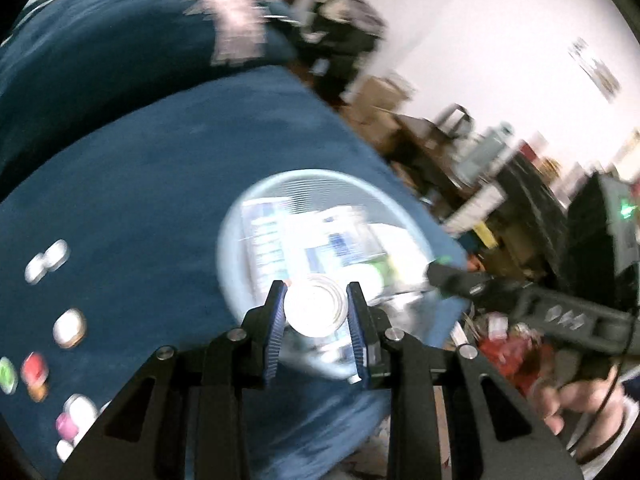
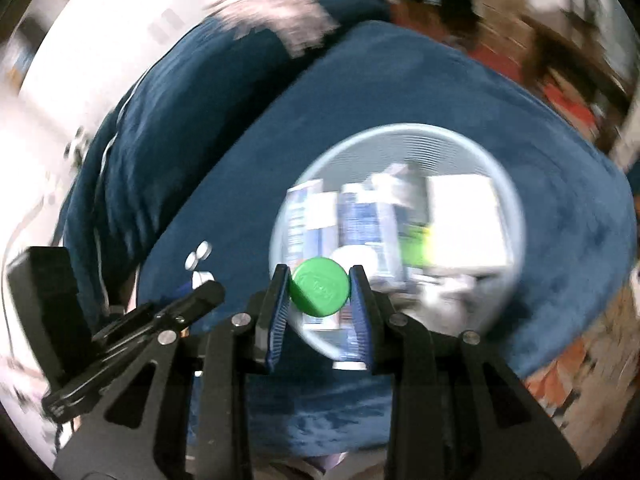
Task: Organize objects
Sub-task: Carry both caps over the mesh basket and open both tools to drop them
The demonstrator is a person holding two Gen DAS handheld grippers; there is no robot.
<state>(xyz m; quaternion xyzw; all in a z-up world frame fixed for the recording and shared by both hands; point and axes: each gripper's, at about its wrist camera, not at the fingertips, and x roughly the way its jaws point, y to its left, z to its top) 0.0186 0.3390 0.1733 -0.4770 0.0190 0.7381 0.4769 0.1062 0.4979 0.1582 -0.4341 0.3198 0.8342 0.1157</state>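
The left gripper (image 1: 316,312) clamps a white-capped container (image 1: 315,309), and the right gripper (image 2: 320,294) clamps a green-capped one (image 2: 319,287), each seen cap-end on with its long axis running along the fingers. Both hang over the near rim of the pale blue basket (image 2: 400,130), which already holds boxes on the blue sofa cushion (image 1: 140,184). The drop point lies ahead and below, the two grippers about equally near; loose small containers (image 1: 70,326) remain on the cushion to the left.

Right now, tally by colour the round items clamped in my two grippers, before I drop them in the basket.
Green round plastic cap, in the right gripper: 1
White round cap-like piece, in the left gripper: 1
Total: 2
Both hang over the pale blue round basket. The small loose pieces on the blue cushion are too blurred to count.
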